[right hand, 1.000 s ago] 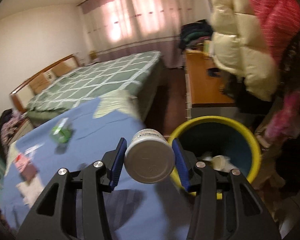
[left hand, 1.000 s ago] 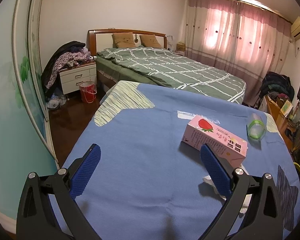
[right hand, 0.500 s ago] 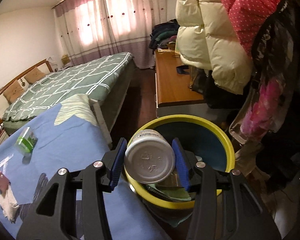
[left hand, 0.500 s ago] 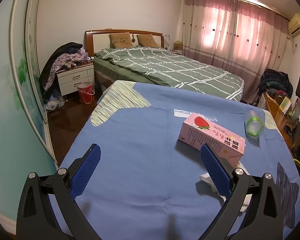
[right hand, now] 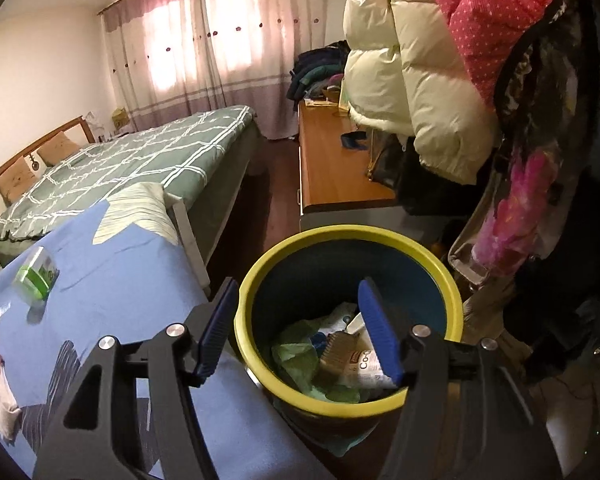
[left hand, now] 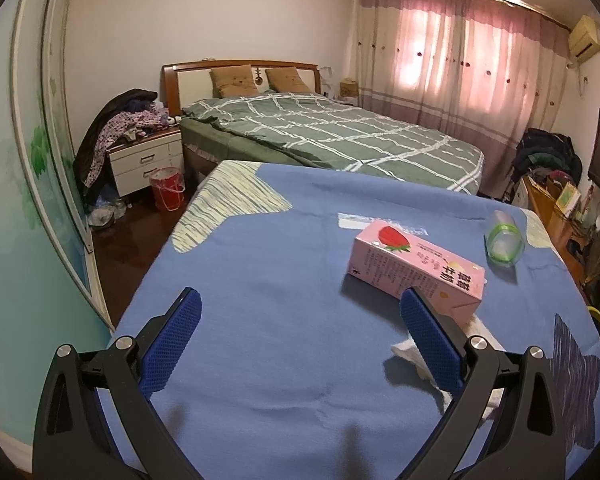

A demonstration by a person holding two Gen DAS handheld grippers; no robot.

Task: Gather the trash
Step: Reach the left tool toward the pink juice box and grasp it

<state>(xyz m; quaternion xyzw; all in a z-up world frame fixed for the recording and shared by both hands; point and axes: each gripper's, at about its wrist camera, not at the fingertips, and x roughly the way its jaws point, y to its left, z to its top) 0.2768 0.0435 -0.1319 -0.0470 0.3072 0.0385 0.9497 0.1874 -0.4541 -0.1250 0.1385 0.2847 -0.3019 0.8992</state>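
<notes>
Left gripper (left hand: 300,312): you hold it above the blue blanket (left hand: 284,264), fingers spread wide apart with nothing between them; the blue pads (left hand: 168,344) point toward the far edge of the blanket.
Right gripper (right hand: 296,328): you hold it over the trash bin (right hand: 256,356), fingers apart and empty; the right pad sits in front of the bin's opening, the left pad just outside its yellow rim.
Trash bin: round, dark blue inside with a yellow rim, standing on the floor just beside the blanket's right edge; only a sliver of its rim shows at the right edge of the left wrist view.
Bin contents: a green plastic bag (right hand: 296,356), a white wrapper with printed letters (right hand: 364,364) and a brownish ribbed piece (right hand: 336,350) lie piled at the bottom.
Pink carton (left hand: 416,264): a strawberry milk box lying on its side toward the right side of the blanket, just beyond your left gripper's right finger.
Crumpled tissue (left hand: 412,350): white, touching the carton's near end, partly hidden by that finger.
Green-banded clear cup (left hand: 504,238): on its side near the blanket's far right corner, apart from the carton.
Clear wrapper (left hand: 356,222): flat on the blanket just behind the carton.
</notes>
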